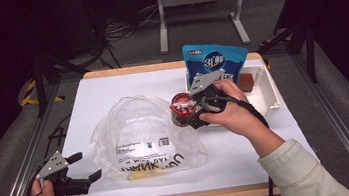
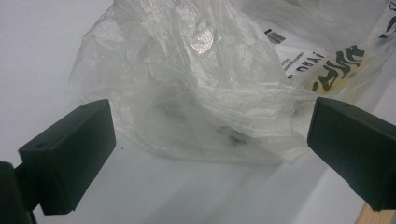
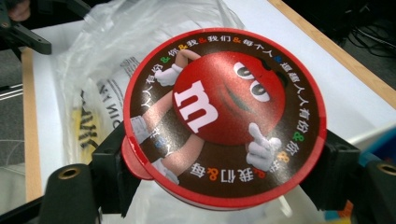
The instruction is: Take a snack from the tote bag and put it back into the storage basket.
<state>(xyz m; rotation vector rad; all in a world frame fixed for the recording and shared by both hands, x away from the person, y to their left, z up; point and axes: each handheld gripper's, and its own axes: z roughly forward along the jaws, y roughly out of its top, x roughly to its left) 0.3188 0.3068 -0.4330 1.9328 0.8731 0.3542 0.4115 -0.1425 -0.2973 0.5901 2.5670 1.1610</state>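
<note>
Candy tub (image 1: 182, 109), clamped in the right tool (image 1: 195, 110) at the plastic bag's (image 1: 142, 137) two o'clock, could snag its limp rim, since the left tool (image 1: 81, 166) stands spread, holding nothing.

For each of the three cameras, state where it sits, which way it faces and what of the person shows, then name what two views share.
High view: above the person's side, looking forward and down on the white table; both forearms, left gripper, right gripper.
Left gripper view: rides the left gripper, faces the clear plastic bag between its wide-apart jaws.
Right gripper view: rides the right gripper, faces the red M&M's tub clamped in its jaws.
Shared: both gripper views show the bag.
</note>
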